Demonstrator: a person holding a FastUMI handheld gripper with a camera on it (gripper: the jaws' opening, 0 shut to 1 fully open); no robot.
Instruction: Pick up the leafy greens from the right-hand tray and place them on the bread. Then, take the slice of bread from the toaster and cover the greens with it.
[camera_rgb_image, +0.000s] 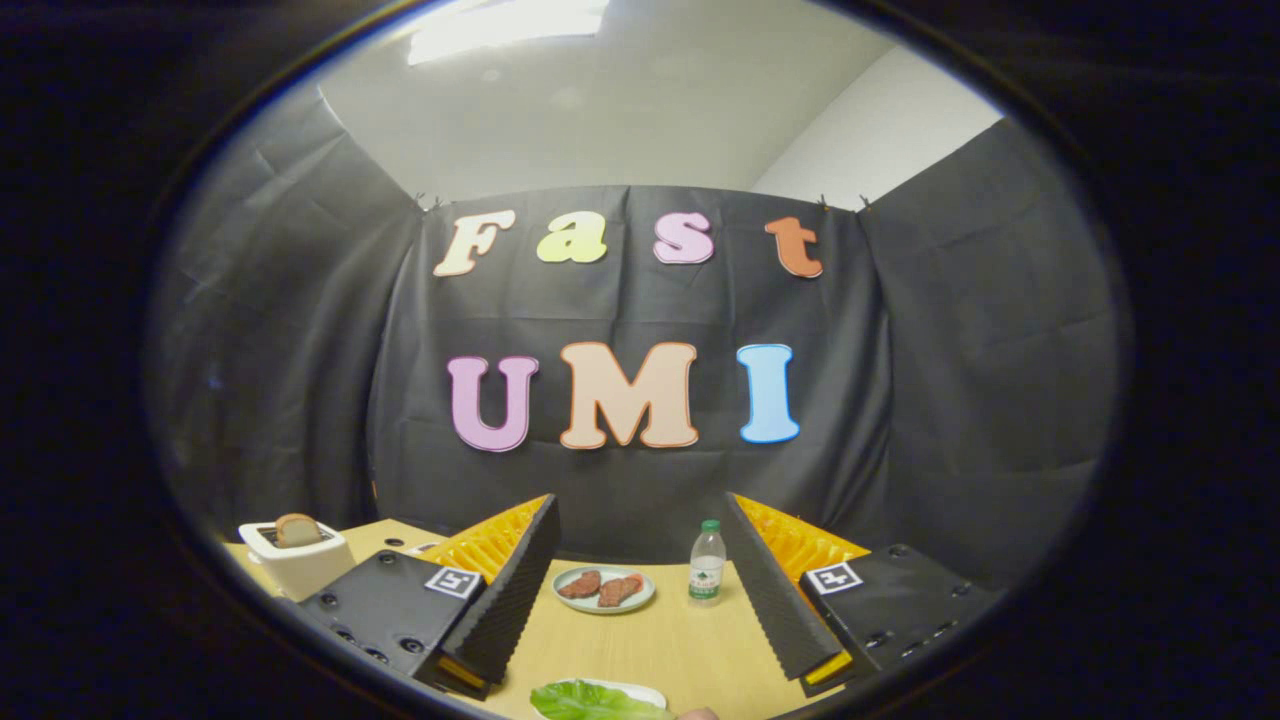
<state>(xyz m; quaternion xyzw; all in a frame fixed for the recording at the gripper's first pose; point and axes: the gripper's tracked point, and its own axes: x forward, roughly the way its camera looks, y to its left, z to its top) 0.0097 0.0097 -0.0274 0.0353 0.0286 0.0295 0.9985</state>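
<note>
**Greens not yet picked up**

Gripper view: the gripper (640, 580) hangs above the worktop (650, 640) with its fingers spread wide and holding nothing. The leafy greens (590, 702) lie on a plate (640, 690) just below them. The first step seems only starting; next the fingers must lower and close on the leaf. Beyond the fingers, another plate (603, 604) holds two brown pieces, a bottle (707, 563) beside it. The toaster (297, 562) holds the bread slice (298, 529).

At my 12 o'clock on the light wooden tabletop (640, 640): round pale plate (604, 588) carrying two brown meat patties (601, 587). At its 3 o'clock, just beside, an upright clear plastic bottle, green cap (707, 563).
</note>
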